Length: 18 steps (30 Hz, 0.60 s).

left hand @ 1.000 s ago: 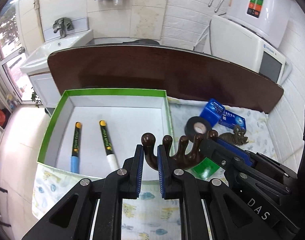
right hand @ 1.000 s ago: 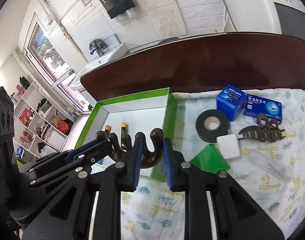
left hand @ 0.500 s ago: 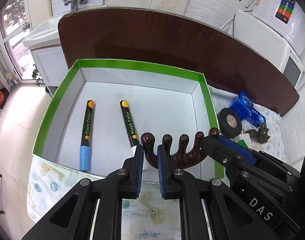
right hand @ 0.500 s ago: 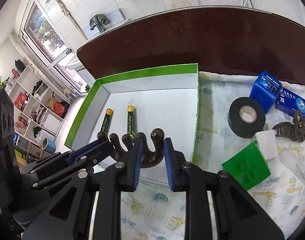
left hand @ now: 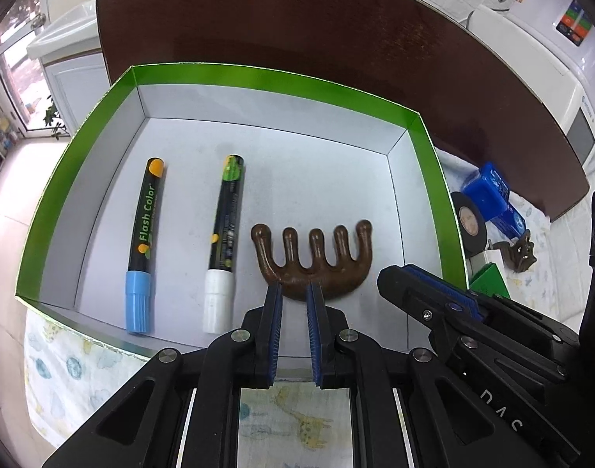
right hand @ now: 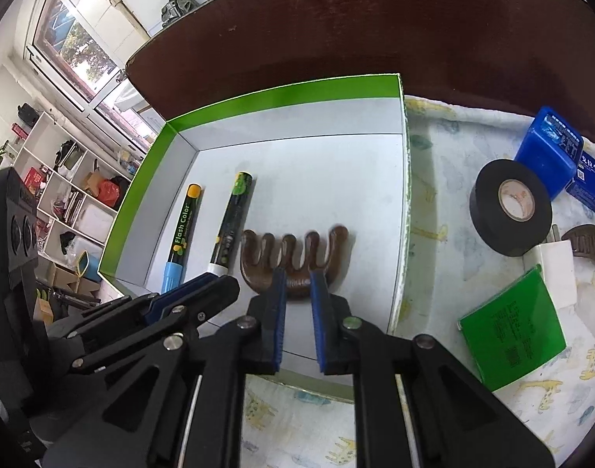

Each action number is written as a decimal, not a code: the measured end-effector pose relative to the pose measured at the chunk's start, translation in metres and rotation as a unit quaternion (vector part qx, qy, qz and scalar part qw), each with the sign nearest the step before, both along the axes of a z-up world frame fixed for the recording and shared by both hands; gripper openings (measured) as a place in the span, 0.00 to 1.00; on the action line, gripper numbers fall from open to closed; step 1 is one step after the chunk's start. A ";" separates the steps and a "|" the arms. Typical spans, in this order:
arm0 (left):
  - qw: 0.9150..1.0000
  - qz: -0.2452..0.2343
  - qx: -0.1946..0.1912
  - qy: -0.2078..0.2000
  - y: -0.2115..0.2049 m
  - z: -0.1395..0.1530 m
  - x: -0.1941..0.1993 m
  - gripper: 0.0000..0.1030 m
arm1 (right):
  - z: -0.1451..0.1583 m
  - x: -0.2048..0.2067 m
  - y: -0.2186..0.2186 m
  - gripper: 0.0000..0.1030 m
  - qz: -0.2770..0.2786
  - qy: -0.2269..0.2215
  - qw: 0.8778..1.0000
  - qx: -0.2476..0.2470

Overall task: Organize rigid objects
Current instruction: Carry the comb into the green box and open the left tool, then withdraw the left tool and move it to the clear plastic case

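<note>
A brown wooden comb (left hand: 313, 269) (right hand: 293, 261) lies flat on the white floor of the green-walled box (left hand: 274, 78), tines pointing away, right of two markers (left hand: 145, 234) (left hand: 223, 234). My left gripper (left hand: 293, 288) is shut, and the comb's base edge shows just past its tips. My right gripper (right hand: 297, 277) is closing to a narrow gap, with the comb's base edge showing at its tips. Seen from the other wrist, each gripper (left hand: 381, 277) (right hand: 231, 284) sits beside one end of the comb with nothing between its fingers.
On the patterned cloth (right hand: 453, 409) right of the box lie a black tape roll (right hand: 512, 206), blue boxes (right hand: 549, 152), a white block (right hand: 555, 269), a green packet (right hand: 512, 335) and a brown hair claw (right hand: 590, 241). The dark table edge (right hand: 375, 31) runs behind.
Both grippers came down into the box. The comb, earlier held up between them at its two ends, now lies flat beyond their tips. The right jaws have narrowed.
</note>
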<state>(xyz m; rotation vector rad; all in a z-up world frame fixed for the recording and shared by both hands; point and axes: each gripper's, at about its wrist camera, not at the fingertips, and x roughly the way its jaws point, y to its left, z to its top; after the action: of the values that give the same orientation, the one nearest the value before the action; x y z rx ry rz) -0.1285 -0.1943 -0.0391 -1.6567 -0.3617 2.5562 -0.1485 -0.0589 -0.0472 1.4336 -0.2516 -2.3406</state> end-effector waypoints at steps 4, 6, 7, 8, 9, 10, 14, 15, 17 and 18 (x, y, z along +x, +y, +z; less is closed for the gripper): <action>1.000 0.006 -0.009 0.007 0.002 0.004 0.001 0.11 | 0.005 0.004 0.005 0.14 0.004 0.003 1.000 -0.009; 1.000 0.009 -0.016 0.014 0.004 0.010 0.002 0.11 | 0.012 0.007 0.008 0.14 0.008 0.011 1.000 -0.015; 1.000 0.010 -0.018 0.017 0.005 0.013 0.002 0.11 | 0.016 0.010 0.010 0.14 0.010 0.016 1.000 -0.017; 1.000 0.010 -0.020 0.020 0.008 0.017 0.003 0.11 | 0.020 0.012 0.012 0.14 0.011 0.022 1.000 -0.019; 0.999 0.009 -0.023 0.023 0.011 0.022 0.003 0.11 | 0.024 0.015 0.017 0.14 0.010 0.028 0.999 -0.020; 0.999 0.008 -0.025 0.027 0.015 0.025 0.004 0.11 | 0.029 0.017 0.022 0.14 0.007 0.035 0.999 -0.019; 0.999 -0.012 -0.029 0.045 0.041 0.043 0.006 0.12 | 0.047 0.027 0.058 0.14 -0.023 0.059 0.998 -0.018; 0.998 -0.021 -0.028 0.048 0.051 0.047 0.006 0.12 | 0.050 0.030 0.071 0.14 -0.034 0.063 0.997 -0.018; 0.997 -0.040 -0.028 0.053 0.071 0.053 0.006 0.13 | 0.055 0.035 0.095 0.14 -0.058 0.070 0.996 -0.017; 0.997 -0.052 -0.028 0.056 0.082 0.056 0.007 0.13 | 0.056 0.039 0.110 0.14 -0.072 0.072 0.995 -0.019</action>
<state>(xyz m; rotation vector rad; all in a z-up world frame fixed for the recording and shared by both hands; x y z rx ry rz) -0.1217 -0.1121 0.0173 -1.4974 -0.1915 2.5903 -0.1098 0.0515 0.0093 1.2596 -0.3673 -2.5280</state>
